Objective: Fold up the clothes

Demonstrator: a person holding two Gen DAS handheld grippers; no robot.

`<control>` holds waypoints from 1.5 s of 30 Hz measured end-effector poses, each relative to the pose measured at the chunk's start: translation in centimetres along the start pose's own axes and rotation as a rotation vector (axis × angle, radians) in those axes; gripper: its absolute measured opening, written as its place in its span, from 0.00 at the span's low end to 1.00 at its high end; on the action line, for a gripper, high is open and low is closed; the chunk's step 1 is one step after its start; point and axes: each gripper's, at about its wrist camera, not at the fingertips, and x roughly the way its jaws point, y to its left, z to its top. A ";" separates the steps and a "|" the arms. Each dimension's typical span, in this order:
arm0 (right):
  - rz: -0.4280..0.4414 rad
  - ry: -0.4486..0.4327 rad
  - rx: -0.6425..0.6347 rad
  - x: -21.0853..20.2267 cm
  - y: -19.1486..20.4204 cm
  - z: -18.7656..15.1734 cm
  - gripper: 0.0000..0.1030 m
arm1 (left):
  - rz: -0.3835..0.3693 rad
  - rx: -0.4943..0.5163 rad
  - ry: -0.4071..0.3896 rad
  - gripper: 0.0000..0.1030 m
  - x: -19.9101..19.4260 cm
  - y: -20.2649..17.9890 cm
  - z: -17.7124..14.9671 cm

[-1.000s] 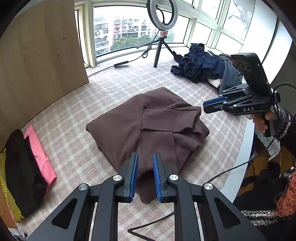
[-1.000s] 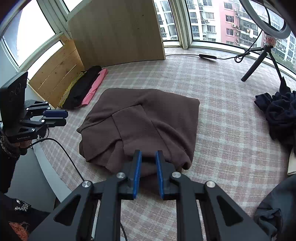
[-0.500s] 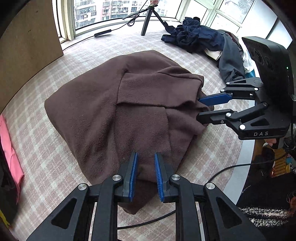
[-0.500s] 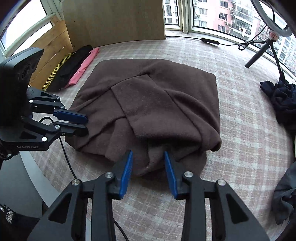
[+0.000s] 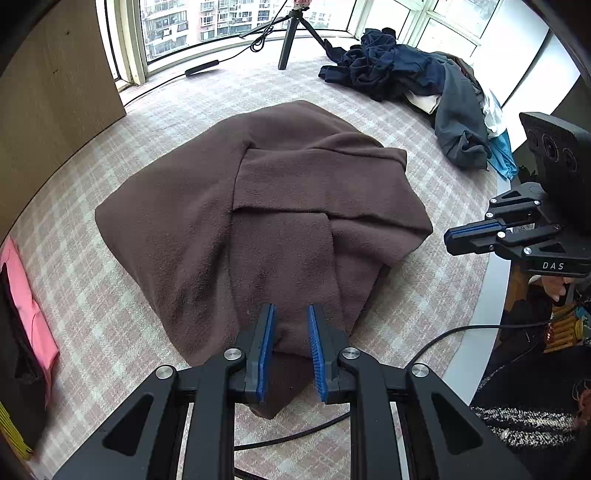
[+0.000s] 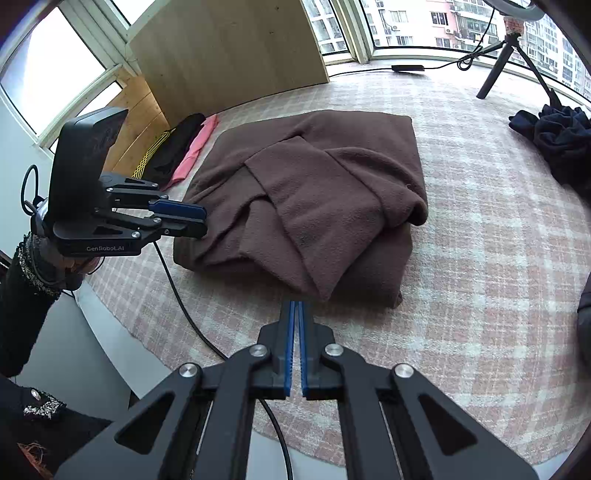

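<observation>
Withdrawn, right gripper [image 6: 296, 325] closed beside brown garment [image 6: 314, 195].

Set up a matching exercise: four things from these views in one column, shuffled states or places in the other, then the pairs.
Things
1. left gripper
2. right gripper
3. brown garment
4. navy clothes

States or places
A. crumpled heap near the tripod
B. fingers closed together, holding nothing
C. folded, lying mid-surface on the checked cover
D. fingers apart over the garment's near edge

Pairs: 1-D, 2-B, 3-C, 4-A
</observation>
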 end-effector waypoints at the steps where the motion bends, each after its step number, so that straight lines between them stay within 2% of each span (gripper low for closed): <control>1: 0.009 0.011 -0.006 -0.1 0.1 -0.1 0.03 | -0.008 0.010 -0.021 0.17 -0.9 -0.4 0.5; 3: -0.001 0.014 -0.028 -0.8 0.3 0.0 0.03 | -0.040 0.041 -0.061 0.19 -2.4 -1.5 1.9; 4: -0.027 0.000 0.002 -1.3 -0.4 0.2 0.07 | -0.065 0.063 -0.079 0.24 -3.0 -2.1 2.8; 5: -0.054 -0.015 0.033 -1.8 -1.1 0.4 0.18 | -0.087 0.090 -0.087 0.28 -3.0 -3.0 3.7; 6: -0.055 -0.033 0.076 -2.0 -2.5 0.8 0.25 | -0.109 0.117 -0.095 0.39 -3.0 -4.0 4.7; 7: -0.056 -0.051 0.119 -2.3 -3.8 1.2 0.34 | -0.106 0.156 -0.086 0.45 -2.2 -5.2 5.5; 11: -0.057 -0.125 0.291 -3.3 -9.1 2.9 0.34 | -0.110 0.307 -0.046 0.45 1.8 -10.6 7.4; 14: -0.033 -0.151 0.368 -2.9 -11.9 5.0 0.34 | -0.058 0.358 -0.028 0.44 5.2 -12.3 8.3; 15: -0.011 -0.149 0.386 -2.4 -12.6 5.9 0.34 | -0.035 0.356 -0.011 0.30 6.3 -12.4 8.6; 16: 0.007 -0.138 0.397 -1.6 -13.0 6.9 0.34 | -0.060 0.332 -0.002 0.09 6.7 -11.7 8.5; 18: 0.030 -0.120 0.402 0.1 -13.5 8.7 0.34 | -0.110 0.284 0.016 0.10 7.5 -10.4 8.4; 21: 0.047 -0.079 0.335 3.2 -13.0 11.3 0.34 | -0.132 0.266 0.024 0.09 7.1 -10.2 8.0; 23: -0.054 -0.034 0.224 5.8 -12.2 12.6 0.30 | -0.147 0.254 0.029 0.09 6.8 -10.0 7.7; 24: -0.169 0.012 0.171 7.1 -12.1 13.2 0.30 | -0.155 0.248 0.032 0.09 6.7 -9.9 7.5; 25: -0.232 0.038 0.143 7.8 -12.2 13.5 0.22 | -0.162 0.242 0.034 0.09 6.6 -9.8 7.4; 31: -0.093 -0.111 0.170 2.5 -11.5 12.8 0.21 | -0.207 0.205 0.049 0.09 5.8 -9.3 6.6; 33: -0.027 -0.110 0.123 2.3 -9.9 13.2 0.21 | -0.168 0.192 -0.003 0.10 4.1 -8.5 6.5; 36: -0.051 -0.092 0.041 4.3 -6.8 13.7 0.21 | -0.102 0.140 -0.057 0.17 2.1 -6.5 6.0; 38: -0.043 -0.030 0.014 6.0 -5.2 12.1 0.21 | -0.047 0.066 -0.061 0.14 1.3 -4.2 5.1; 41: -0.156 -0.008 -0.159 6.1 -1.6 7.3 0.22 | -0.015 -0.065 -0.131 0.19 -1.6 -0.2 1.9; 42: -0.186 0.009 -0.202 5.6 -0.9 6.0 0.23 | -0.004 -0.105 -0.125 0.26 -1.8 1.2 0.9; 43: -0.216 0.027 -0.245 5.1 -0.2 4.8 0.23 | 0.008 -0.146 -0.097 0.26 -1.3 2.4 -0.1; 45: -0.200 0.048 -0.208 3.3 -0.2 4.8 0.22 | 0.026 -0.187 -0.012 0.25 0.0 3.7 -2.3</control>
